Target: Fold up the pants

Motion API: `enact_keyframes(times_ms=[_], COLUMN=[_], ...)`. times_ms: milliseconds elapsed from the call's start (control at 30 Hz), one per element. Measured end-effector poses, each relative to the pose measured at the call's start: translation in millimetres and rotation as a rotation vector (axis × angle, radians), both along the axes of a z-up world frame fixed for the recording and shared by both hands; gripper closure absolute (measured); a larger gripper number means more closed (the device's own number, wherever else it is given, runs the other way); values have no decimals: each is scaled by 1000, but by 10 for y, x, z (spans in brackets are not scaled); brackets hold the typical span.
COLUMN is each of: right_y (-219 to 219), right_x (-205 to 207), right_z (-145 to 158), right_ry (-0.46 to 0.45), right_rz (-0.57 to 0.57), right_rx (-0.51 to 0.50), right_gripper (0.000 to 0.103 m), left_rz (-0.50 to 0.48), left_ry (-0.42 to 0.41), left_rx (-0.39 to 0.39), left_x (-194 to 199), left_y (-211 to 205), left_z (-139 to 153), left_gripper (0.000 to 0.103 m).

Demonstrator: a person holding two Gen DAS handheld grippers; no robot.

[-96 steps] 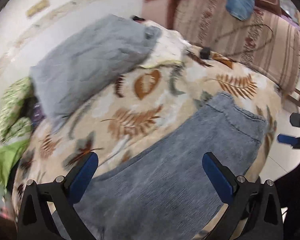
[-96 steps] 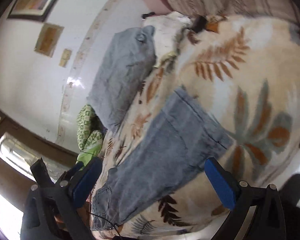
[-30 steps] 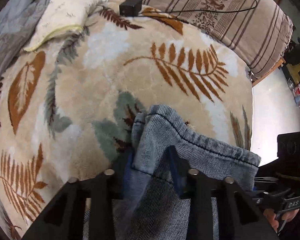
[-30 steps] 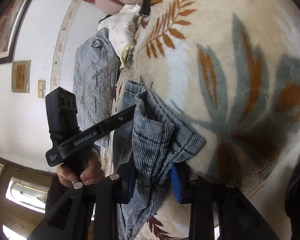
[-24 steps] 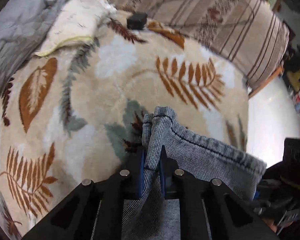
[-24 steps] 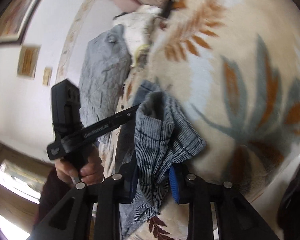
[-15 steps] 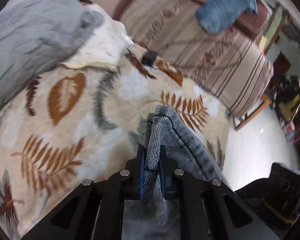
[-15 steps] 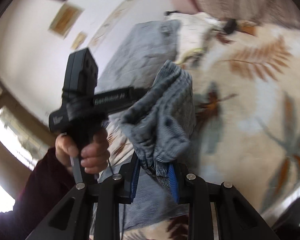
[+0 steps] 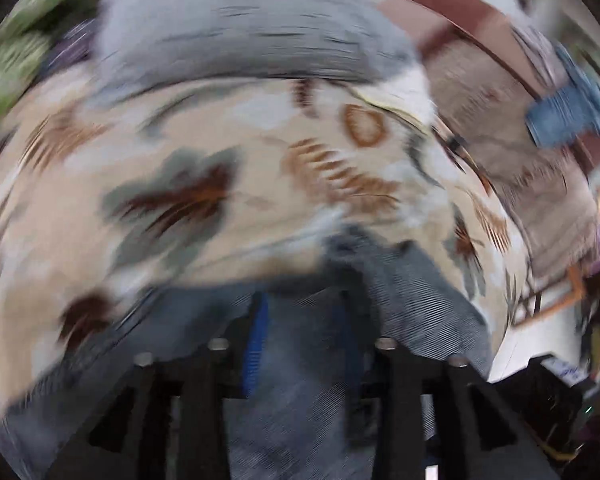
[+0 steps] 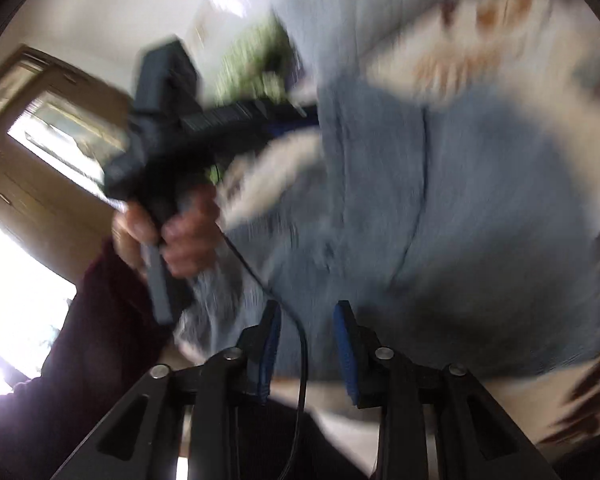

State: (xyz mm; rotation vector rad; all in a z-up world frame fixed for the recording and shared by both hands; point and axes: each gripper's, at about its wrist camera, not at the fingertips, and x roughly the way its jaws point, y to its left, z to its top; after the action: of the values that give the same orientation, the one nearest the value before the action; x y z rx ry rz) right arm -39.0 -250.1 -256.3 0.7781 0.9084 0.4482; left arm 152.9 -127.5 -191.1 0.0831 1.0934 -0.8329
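1. The pants [image 9: 416, 300] are grey-blue denim cloth, finely ribbed and matt.
2. The blanket [image 9: 260, 152] beneath looks like plush, fuzzy fabric with a leaf print, though blur softens it.
3. The left gripper [image 9: 304, 340] is matt black plastic with blue pads [image 9: 256, 344] and shiny metal screws.

Pants [image 9: 300, 400]: I count one, grey denim.
Grippers: I count two, left gripper [image 9: 304, 344], right gripper [image 10: 306, 344].
Leaf-print blanket [image 9: 100, 168]: one.
Grey pillow [image 9: 240, 32]: one, far.
Hand [image 10: 172, 236]: one, left.
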Motion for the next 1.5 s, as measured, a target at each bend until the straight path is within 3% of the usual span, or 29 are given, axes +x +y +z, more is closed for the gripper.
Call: enact_keyframes(times_ms=[33, 133, 233, 300, 367, 433, 567, 633, 700, 800, 867, 1067, 1133, 1200, 1233, 1300, 1367, 1400, 1500], right_y=[37, -17, -298, -598, -838, -1024, -1232, -1292, -1332, -1345, -1356, -1415, -1424, -1422, -1410, -1370, -1310, -1277, -1201], right_x=[18, -59, -196, -293, -355, -342, -248, -223, -252, -286, -336, -437, -418, -379, -340, -283, -245, -226, -202], right_z=[16, 209, 419, 471, 456, 367, 126, 63, 48, 60, 74, 122, 203, 256, 272, 279, 265, 260, 265], right_ry=[-10, -131, -254, -294, -293, -248, -127, -104, -99, -93, -92, -117, -142, -155, -155, -146, -135, -130, -135], right_rz=[17, 34, -70, -185, -298, -381, -492, -525, -546, -548, -549, -568, -572, -561, -550, -523, -498, -484, -442], right_rx=[-11, 19, 42, 95, 134, 197, 283, 315, 312, 305, 294, 271, 250, 235, 232, 225, 215, 213, 207], right_gripper=[57, 54, 45, 42, 40, 39, 39, 39, 39, 39, 39, 39, 39, 39, 39, 39, 39, 39, 39], left_rz=[27, 50, 48, 33, 23, 20, 27, 5, -23, -53, -54, 10, 31, 59, 86, 132, 189, 197, 214], left_ry=[35, 78, 115, 141, 149, 164, 162, 138, 146, 135, 173, 326, 270, 177, 207, 321, 408, 412, 282], left_rx=[-36, -132, -226, -302, -336, -350, -329, -287, -277, -197, -168, -217, -196, -83, -16, 22, -48, -65, -45], left_x=[9, -51, -192, -343, -439, -514, -522, -548, -584, -664, -671, -846, -986, -1019, -965, -874, -815, -803, -778], left_y=[152, 347, 345, 288, 259, 171, -17, -105, -178, -290, -317, -164, -59, -35, 4, 82, 227, 265, 340], left_z=[-16, 35, 119, 143, 141, 77, -45, -79, -114, -128, -155, 133, 221, 134, -67, -349, -449, -415, -142], left_gripper=[63, 60, 36, 31, 28, 19, 18, 19, 30, 83, 83, 85, 85, 84, 84, 80, 78, 78, 71])
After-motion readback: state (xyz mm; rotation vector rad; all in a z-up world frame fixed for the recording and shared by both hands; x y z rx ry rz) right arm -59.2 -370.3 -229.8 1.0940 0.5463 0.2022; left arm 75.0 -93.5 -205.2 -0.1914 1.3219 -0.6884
